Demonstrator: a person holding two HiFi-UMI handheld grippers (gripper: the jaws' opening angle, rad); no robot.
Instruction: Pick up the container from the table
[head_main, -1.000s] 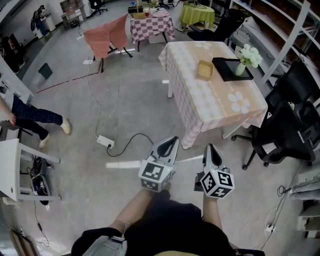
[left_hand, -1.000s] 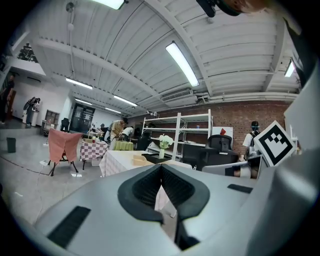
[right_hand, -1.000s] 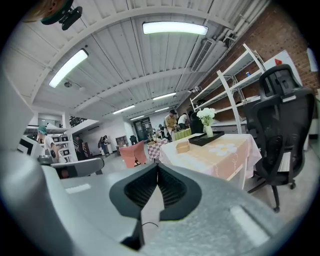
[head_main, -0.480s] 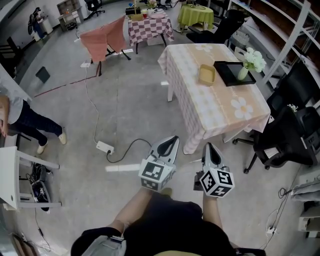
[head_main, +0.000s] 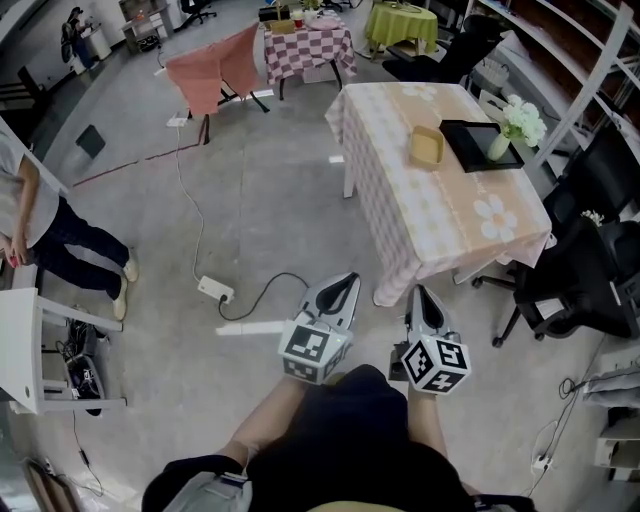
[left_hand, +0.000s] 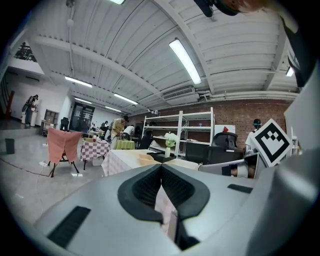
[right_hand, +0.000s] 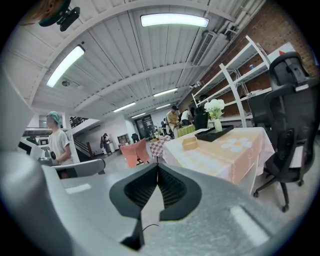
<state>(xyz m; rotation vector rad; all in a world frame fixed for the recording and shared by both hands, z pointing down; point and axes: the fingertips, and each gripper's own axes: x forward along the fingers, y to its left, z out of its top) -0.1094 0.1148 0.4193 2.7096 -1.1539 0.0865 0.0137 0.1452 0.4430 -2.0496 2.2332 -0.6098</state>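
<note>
— where does the container (head_main: 427, 146) sit for us?
— on the desk (head_main: 440, 220), in its far half, about midway between the two long edges. it's just beside the black tray (head_main: 468, 140) that lies at the right edge. a vase of white flowers (head_main: 520, 122) stands on that tray.
— and our grippers?
— both hang over the floor (head_main: 250, 200), short of the desk's near edge and well apart from the container. our left gripper (head_main: 345, 278) has its jaws together with nothing between them (its own view shows the pads meeting at the tip). our right gripper (head_main: 418, 293) is the same, jaws pressed together and empty.
— anything else near us?
— a white power strip (head_main: 216, 289) with its cable on the floor to our left, and a person (head_main: 50, 225) standing further left.
</note>
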